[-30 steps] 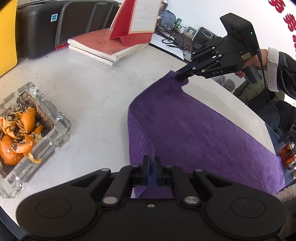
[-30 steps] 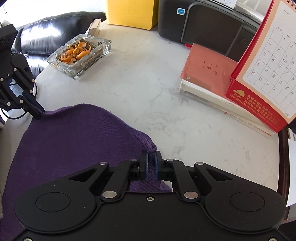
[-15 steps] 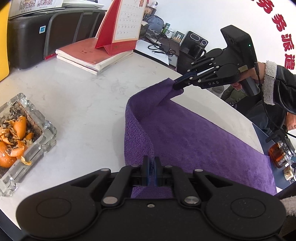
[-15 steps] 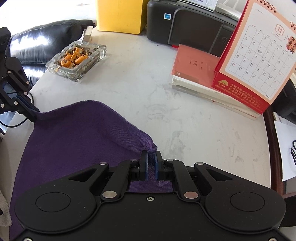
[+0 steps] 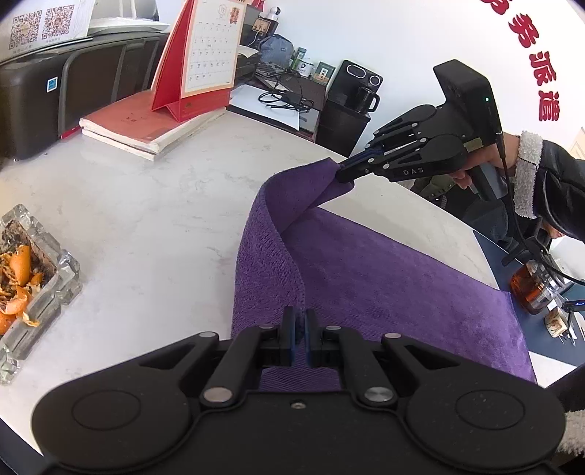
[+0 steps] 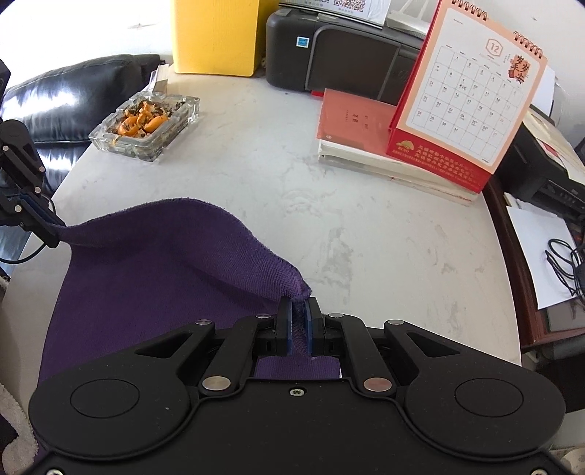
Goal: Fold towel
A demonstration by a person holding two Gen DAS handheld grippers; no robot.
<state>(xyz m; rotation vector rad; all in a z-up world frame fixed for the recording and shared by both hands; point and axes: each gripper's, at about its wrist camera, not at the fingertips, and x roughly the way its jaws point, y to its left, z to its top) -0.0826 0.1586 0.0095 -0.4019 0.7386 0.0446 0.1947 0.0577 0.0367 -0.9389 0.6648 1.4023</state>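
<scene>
A purple towel point(image 5: 384, 277) lies on the white marble table point(image 5: 153, 219), its far edge lifted off the surface. My left gripper point(image 5: 300, 321) is shut on one far corner of the towel. My right gripper point(image 6: 299, 314) is shut on the other far corner; it also shows in the left wrist view point(image 5: 343, 175), holding its corner well above the table. The lifted edge point(image 6: 175, 219) hangs in a curve between the two grippers, with the left gripper point(image 6: 51, 234) at the left edge of the right wrist view. The rest of the towel point(image 6: 146, 299) lies flat below.
A glass ashtray point(image 5: 33, 285) with orange peel stands left of the towel, also in the right wrist view point(image 6: 146, 124). Red books point(image 6: 365, 146) with a desk calendar point(image 6: 464, 109), a black printer point(image 6: 340, 51) and a yellow box point(image 6: 219, 33) stand at the far side. An amber bottle point(image 5: 530, 288) stands beyond the table's right edge.
Both grippers have raised the towel's far edge higher off the table and drawn it back toward the near side; the fold between them stands taller.
</scene>
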